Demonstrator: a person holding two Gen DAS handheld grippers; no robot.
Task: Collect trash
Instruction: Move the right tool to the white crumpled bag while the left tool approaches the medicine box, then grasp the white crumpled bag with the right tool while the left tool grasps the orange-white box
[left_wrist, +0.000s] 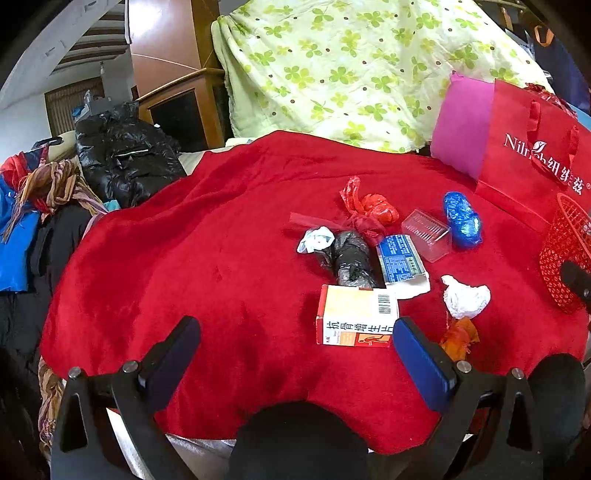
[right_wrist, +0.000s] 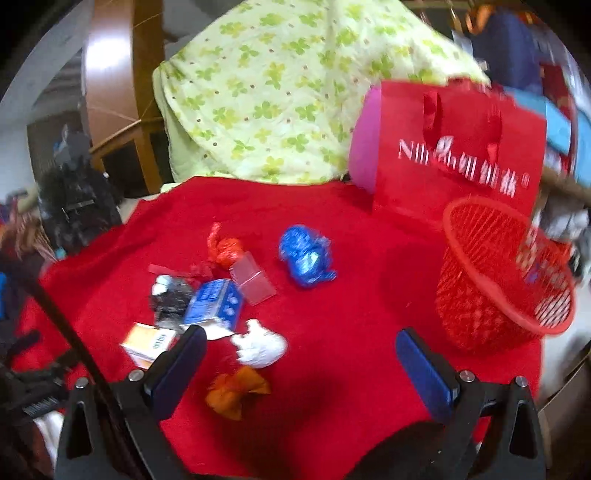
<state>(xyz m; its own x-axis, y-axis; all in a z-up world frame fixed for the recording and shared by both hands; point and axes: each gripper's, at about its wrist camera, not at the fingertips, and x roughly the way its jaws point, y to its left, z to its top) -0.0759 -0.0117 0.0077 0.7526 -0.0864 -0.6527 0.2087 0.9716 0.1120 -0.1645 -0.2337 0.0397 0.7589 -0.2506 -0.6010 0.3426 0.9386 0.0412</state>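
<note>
Left wrist view: the left gripper (left_wrist: 296, 349) hangs spread and empty over the blanket (left_wrist: 207, 258), trash (left_wrist: 357, 258) clustered centre-right.

Right wrist view: the right gripper (right_wrist: 301, 356), likewise released, nears the tissue (right_wrist: 260, 345) at lower centre, the basket (right_wrist: 506, 277) at right. Light and soft, the tissue should pinch anywhere.

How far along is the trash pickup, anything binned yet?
Barely started, as far as can be seen. Nothing shows inside the red basket, though the view is blurred. Both the left gripper and right gripper are open and empty. Still on the red blanket: orange box, blue box, white wad, blue wrapper and others.
</note>
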